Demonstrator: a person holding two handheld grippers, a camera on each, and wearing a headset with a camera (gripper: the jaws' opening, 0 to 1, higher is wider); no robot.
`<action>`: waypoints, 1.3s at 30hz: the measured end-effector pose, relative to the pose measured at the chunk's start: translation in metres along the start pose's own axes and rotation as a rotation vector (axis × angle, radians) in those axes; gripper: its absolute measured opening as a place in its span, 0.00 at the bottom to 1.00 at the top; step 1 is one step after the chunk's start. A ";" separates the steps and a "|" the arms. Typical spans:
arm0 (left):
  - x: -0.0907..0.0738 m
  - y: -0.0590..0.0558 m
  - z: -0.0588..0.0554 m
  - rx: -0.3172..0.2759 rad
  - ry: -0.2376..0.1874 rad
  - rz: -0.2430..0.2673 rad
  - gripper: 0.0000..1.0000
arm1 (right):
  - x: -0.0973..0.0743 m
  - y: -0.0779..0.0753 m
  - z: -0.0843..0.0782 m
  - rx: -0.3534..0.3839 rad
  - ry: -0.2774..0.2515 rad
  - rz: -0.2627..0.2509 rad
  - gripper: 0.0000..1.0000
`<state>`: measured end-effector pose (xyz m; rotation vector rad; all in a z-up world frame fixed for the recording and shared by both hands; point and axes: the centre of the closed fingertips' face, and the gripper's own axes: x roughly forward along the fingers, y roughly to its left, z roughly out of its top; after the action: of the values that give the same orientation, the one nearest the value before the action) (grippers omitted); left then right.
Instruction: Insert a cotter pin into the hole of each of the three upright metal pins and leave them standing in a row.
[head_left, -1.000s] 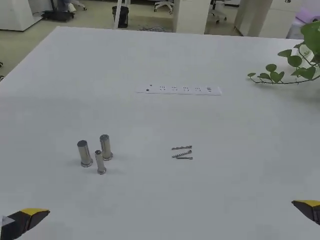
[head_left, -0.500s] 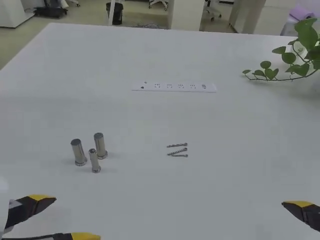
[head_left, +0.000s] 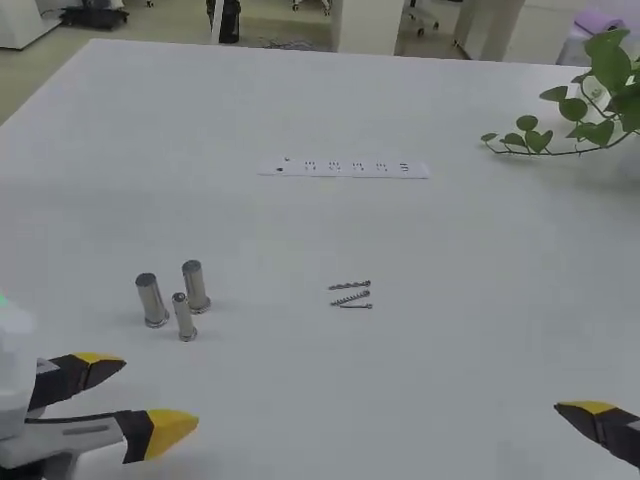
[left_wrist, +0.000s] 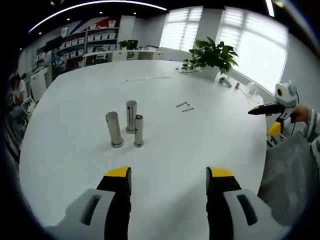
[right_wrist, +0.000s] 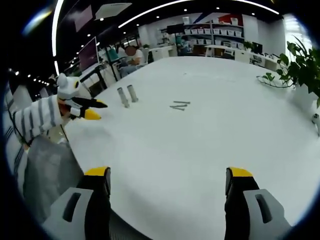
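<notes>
- Head view: three metal pins (head_left: 194, 285) are seen standing upright in a tight cluster on the white table (head_left: 450, 340), left of centre. Two stand behind and a shorter one stands in front, so a straight row is not formed.
- Three cotter pins (head_left: 350, 294) are laid flat, side by side, near the middle of the table. They are well apart from the metal pins, to the right of them, and are not yet inserted.
- The left gripper (left_wrist: 169, 175) is held with its yellow-tipped jaws spread wide and nothing is caught between them. In the left gripper view it is pointed towards the metal pins, and in the head view it is seen at the lower left, near the cluster but apart from it.
- The right gripper (right_wrist: 168, 174) is likewise held with its jaws spread and nothing between them. In the head view one of its jaw tips is seen at the lower right corner, well apart from the cotter pins.
- A white power strip (head_left: 345, 167) is laid flat on the table beyond the cotter pins.
- A leafy plant (head_left: 590, 100) is placed at the far right of the table.
- A striped sleeve (right_wrist: 35, 120) is seen behind the left gripper in the right gripper view.
</notes>
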<state>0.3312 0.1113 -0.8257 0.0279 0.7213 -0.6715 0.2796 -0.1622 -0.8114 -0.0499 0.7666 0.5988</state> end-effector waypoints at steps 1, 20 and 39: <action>0.002 0.001 0.002 0.009 -0.001 0.002 0.57 | 0.000 0.000 0.000 0.000 -0.001 -0.001 0.96; 0.032 0.032 0.034 0.037 -0.094 0.146 0.35 | 0.002 0.002 0.000 0.049 -0.022 0.008 0.97; 0.053 0.050 0.042 -0.020 -0.118 0.190 0.23 | 0.001 0.002 -0.001 0.049 -0.025 0.009 0.96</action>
<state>0.4142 0.1111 -0.8362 0.0378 0.6034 -0.4801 0.2789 -0.1604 -0.8123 0.0063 0.7573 0.5880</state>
